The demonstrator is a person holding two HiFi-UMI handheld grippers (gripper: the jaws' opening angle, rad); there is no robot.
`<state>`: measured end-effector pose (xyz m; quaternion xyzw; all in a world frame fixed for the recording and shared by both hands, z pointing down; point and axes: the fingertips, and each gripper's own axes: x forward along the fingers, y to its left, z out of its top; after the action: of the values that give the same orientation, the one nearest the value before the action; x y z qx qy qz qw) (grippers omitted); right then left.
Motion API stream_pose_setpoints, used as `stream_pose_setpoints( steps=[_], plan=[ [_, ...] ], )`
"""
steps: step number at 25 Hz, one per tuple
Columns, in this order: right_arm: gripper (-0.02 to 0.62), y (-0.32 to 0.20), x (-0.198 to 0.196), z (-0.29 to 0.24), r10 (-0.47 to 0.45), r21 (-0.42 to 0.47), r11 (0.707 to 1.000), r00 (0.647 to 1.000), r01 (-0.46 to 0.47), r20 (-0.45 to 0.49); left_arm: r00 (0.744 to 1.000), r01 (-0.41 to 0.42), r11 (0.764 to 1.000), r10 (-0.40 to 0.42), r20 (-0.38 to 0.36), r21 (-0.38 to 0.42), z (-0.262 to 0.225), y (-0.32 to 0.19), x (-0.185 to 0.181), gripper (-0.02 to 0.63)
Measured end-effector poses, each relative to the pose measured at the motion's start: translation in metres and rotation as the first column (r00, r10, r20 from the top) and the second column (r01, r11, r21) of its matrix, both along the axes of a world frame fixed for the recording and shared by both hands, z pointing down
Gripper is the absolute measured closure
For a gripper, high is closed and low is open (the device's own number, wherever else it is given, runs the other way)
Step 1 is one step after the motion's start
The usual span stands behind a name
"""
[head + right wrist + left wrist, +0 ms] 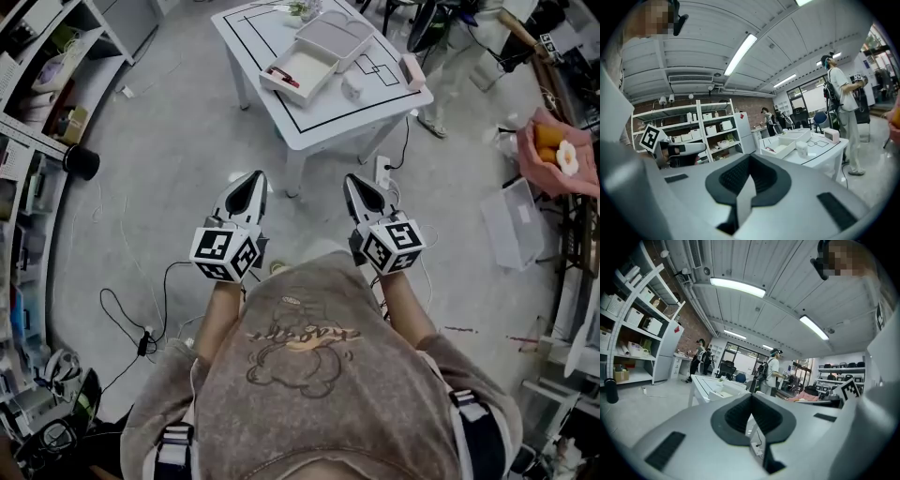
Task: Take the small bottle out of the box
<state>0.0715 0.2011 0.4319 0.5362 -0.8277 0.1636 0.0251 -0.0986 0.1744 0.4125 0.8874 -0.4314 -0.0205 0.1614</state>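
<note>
A white table (366,111) stands well ahead of me, far out of reach. On it lies an open white box (302,69) with a small red-marked item (285,78) inside, too small to tell what it is. The box's grey lid (334,37) rests behind it. A small white container (352,87) stands on the tabletop beside the box. My left gripper (257,176) and right gripper (352,180) are held close to my chest, both shut and empty. The right gripper view shows the box (783,145) and the white container (801,149) in the distance.
Shelving (37,84) lines the left side, with a black cylinder (82,162) by it. Cables (141,323) and a power strip (382,172) lie on the floor. A clear bin (511,225) sits at the right. A person (841,93) stands beside the table.
</note>
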Motion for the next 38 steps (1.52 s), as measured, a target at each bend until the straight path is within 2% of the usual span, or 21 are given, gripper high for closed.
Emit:
stream_pose_setpoints(
  steps=[7,15,28,38],
  plan=[
    [0.598,-0.024,0.001,-0.002,0.031,0.012,0.999,0.999,-0.031,0.01,1.0,-0.027,1.0,0.027,-0.016,0.009,0.001,-0.029,0.006,0.598],
    [0.598,-0.071,-0.004,0.009,-0.004,0.011,1.0,1.0,0.004,0.016,1.0,-0.021,1.0,0.021,-0.023,0.008,0.008,-0.075,0.011,0.598],
    [0.598,-0.205,0.014,0.006,-0.082,-0.005,0.997,0.996,0.082,0.04,0.999,0.028,0.999,-0.029,-0.016,-0.027,0.01,-0.199,0.035,0.598],
    [0.598,-0.297,0.029,0.008,-0.189,-0.027,0.981,0.981,0.19,0.055,0.992,0.123,0.992,-0.124,-0.006,-0.04,0.006,-0.273,0.048,0.598]
  ],
)
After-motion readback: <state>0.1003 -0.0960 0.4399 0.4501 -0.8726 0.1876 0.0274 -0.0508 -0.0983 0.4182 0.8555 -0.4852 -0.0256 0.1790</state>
